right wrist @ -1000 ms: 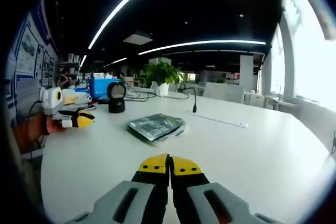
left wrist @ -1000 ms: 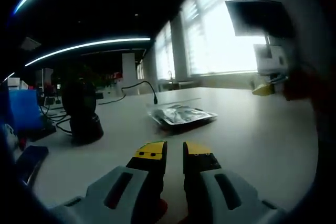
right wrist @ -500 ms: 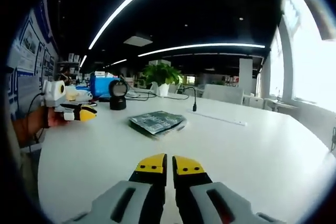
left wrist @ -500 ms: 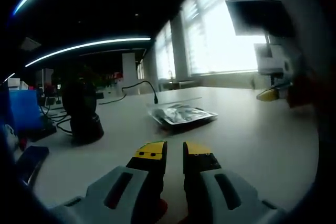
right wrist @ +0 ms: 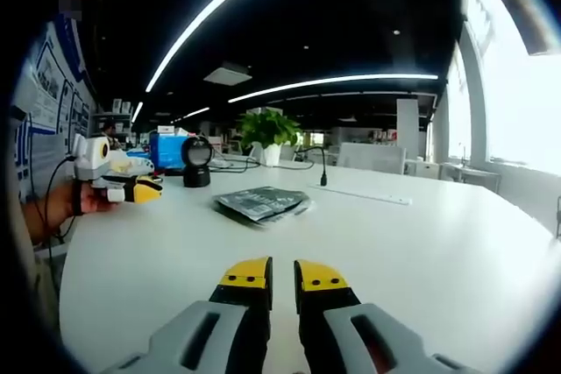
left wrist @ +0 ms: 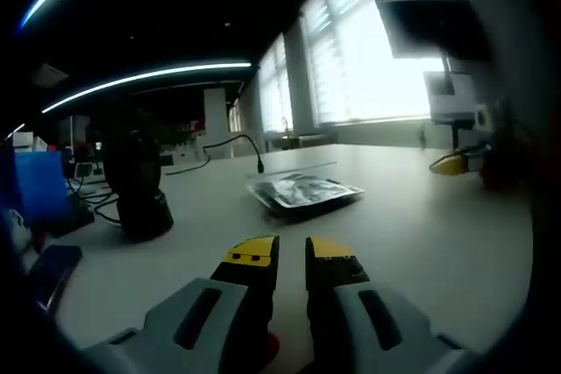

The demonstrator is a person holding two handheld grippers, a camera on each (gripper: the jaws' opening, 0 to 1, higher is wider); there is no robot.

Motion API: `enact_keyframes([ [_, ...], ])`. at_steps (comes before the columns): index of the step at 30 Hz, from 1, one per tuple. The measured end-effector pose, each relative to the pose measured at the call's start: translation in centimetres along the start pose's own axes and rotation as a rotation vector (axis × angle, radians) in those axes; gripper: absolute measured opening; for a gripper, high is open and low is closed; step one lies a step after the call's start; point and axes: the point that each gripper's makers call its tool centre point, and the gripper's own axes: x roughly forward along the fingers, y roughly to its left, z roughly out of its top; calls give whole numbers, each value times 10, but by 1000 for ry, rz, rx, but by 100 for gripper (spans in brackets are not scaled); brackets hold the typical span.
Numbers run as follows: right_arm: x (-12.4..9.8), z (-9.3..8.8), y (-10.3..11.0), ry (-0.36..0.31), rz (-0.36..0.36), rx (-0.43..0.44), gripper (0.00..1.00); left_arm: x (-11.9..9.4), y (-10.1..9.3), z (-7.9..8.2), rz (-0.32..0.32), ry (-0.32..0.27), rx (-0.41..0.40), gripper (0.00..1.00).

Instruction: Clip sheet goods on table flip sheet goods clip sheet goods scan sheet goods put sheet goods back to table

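The sheet goods, a flat packet in a shiny bag (left wrist: 305,192), lies on the white table (left wrist: 421,243) a short way ahead of my left gripper (left wrist: 292,251). That gripper's yellow-tipped jaws stand a narrow gap apart with nothing between them. In the right gripper view the packet (right wrist: 260,203) lies ahead and slightly left of my right gripper (right wrist: 283,275), whose jaws are also slightly parted and hold nothing. Both grippers hover low over the table. The right gripper's yellow tip (left wrist: 451,164) shows at the right of the left gripper view. The hand-held left gripper (right wrist: 123,188) shows at the left of the right gripper view.
A black scanner on a stand (left wrist: 140,190) sits left of the packet, also seen far back (right wrist: 195,162). A gooseneck microphone (right wrist: 323,168), a white strip (right wrist: 364,196), a blue box (right wrist: 166,151) and a potted plant (right wrist: 267,129) stand at the far side. A dark flat device (left wrist: 48,269) lies near left.
My right gripper's jaws went from touching to a small gap apart. In the left gripper view the right gripper drifted a little to the right. The left jaws kept the same gap.
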Motion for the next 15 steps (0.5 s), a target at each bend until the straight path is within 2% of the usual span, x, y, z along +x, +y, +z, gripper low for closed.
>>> enact_keyframes([
  [15, -1, 2, 1, -29, -14, -52, 9, 0, -1, 1, -9, -11, 2, 5],
])
